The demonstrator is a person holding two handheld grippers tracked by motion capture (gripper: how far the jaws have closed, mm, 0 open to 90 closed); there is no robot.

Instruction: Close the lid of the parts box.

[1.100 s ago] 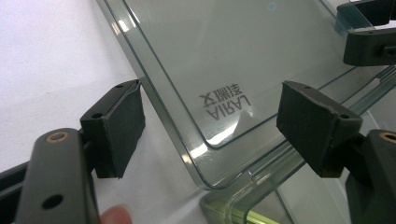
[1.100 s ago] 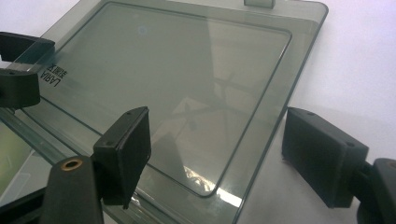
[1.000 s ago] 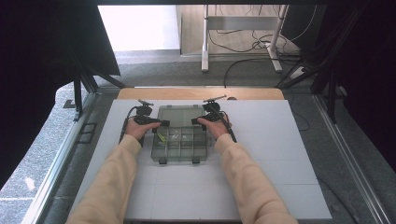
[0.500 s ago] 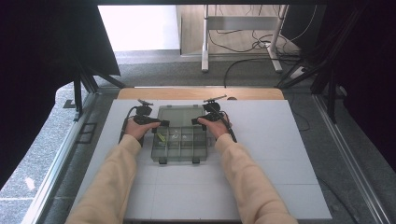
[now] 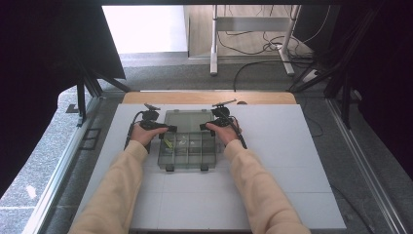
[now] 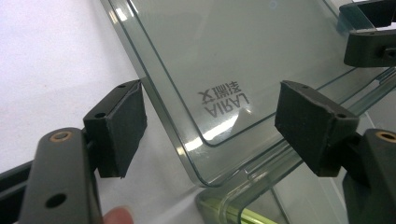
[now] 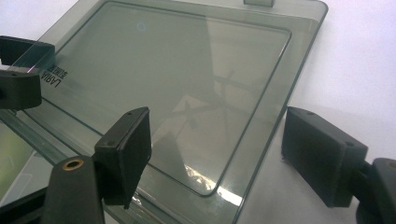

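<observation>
Clear plastic organiser box (image 5: 187,146) lying at the middle of the white tabletop (image 5: 292,161), lid (image 5: 187,119) swung open and lying flat toward twelve o'clock, compartments toward six.

Left claw (image 5: 169,128) at the lid's nine o'clock corner, jaws spread wide, nothing gripped; in the left gripper view the lid corner (image 6: 196,154) sits between the pads, apart from both. Right claw (image 5: 203,126) at the three o'clock corner, likewise gaping and holding nothing, the lid edge (image 7: 261,140) between its pads.

Judged step: taking the lid by both near corners to fold it shut. Best done by closing both claws evenly onto the rim, lifting together, avoiding twist at the hinge and slippage on smooth plastic.

Tabletop plain white, wooden strip at its twelve o'clock edge. Beyond: grey floor, metal frame legs, loose cables.
</observation>
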